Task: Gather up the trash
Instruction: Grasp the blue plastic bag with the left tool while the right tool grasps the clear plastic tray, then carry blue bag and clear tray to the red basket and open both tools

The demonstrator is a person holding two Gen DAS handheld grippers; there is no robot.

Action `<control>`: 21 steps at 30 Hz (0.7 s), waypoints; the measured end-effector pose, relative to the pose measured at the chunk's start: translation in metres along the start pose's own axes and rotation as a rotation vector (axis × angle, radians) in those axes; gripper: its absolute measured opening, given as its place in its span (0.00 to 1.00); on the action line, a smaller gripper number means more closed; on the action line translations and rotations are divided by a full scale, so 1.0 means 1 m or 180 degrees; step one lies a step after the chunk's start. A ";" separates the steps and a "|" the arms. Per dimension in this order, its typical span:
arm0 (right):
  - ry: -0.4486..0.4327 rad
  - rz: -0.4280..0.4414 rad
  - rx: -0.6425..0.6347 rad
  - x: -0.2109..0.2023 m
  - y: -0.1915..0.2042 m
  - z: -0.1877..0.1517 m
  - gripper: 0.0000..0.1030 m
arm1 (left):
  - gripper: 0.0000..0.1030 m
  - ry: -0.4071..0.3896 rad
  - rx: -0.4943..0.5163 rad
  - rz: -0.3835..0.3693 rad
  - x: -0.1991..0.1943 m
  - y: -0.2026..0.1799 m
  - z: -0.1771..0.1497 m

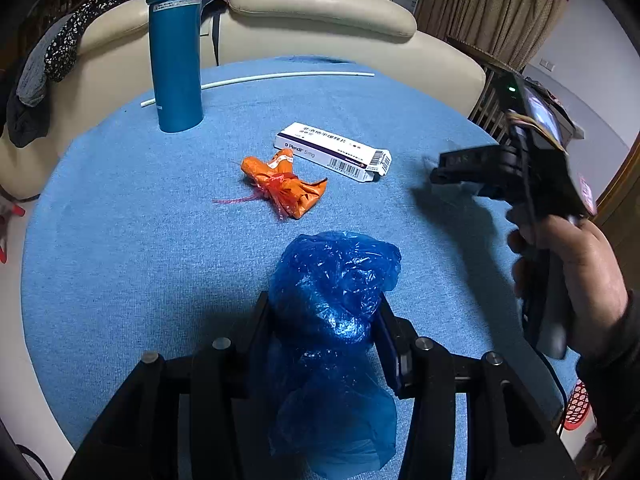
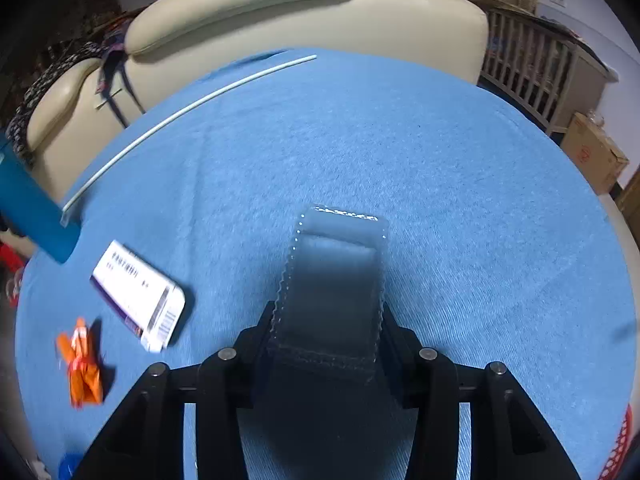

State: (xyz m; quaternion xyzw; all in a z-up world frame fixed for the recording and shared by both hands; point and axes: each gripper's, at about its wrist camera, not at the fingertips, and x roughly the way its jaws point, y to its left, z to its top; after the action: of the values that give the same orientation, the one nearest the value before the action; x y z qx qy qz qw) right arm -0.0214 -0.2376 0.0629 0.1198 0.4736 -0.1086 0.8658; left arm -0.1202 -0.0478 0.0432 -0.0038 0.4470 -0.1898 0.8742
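Nearest to me, the left gripper had its jaws clamped on a crumpled blue plastic bag, lifted just over the blue tablecloth. The right gripper was closed on a clear plastic wrapper with crimped edges, held above bare cloth. Beyond the blue bag lay an orange wrapper tied with red string, flat on the cloth. Just past that wrapper, to its right, sat a white medicine box, close but apart. Farther back and left of the box stood a teal flask, upright, a thin white tube running behind it near the cream sofa.
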 end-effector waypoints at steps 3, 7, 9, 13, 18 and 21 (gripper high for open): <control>-0.0033 0.0035 -0.0051 -0.012 -0.006 -0.011 0.47 | 0.48 -0.0014 0.0011 0.0029 -0.001 -0.002 -0.001; -0.0084 0.0129 -0.0075 -0.033 -0.017 -0.032 0.47 | 0.48 -0.0022 0.0005 0.0087 -0.005 -0.004 -0.007; -0.0108 0.0174 -0.0078 -0.043 -0.022 -0.041 0.47 | 0.48 -0.0026 -0.0008 0.0118 -0.008 -0.005 -0.009; -0.0168 0.0269 -0.0090 -0.068 -0.025 -0.064 0.47 | 0.48 -0.0011 0.0002 0.0190 -0.013 -0.009 -0.016; -0.0221 0.0389 -0.0089 -0.096 -0.030 -0.096 0.47 | 0.48 0.0006 0.0046 0.0245 -0.019 -0.017 -0.024; -0.0250 0.0437 -0.0070 -0.109 -0.033 -0.112 0.47 | 0.48 -0.0011 0.0082 0.0267 -0.027 -0.023 -0.029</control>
State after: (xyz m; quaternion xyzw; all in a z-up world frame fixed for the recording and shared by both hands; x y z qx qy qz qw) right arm -0.1779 -0.2258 0.0925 0.1380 0.4311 -0.0485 0.8904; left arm -0.1644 -0.0551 0.0507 0.0258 0.4428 -0.1587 0.8821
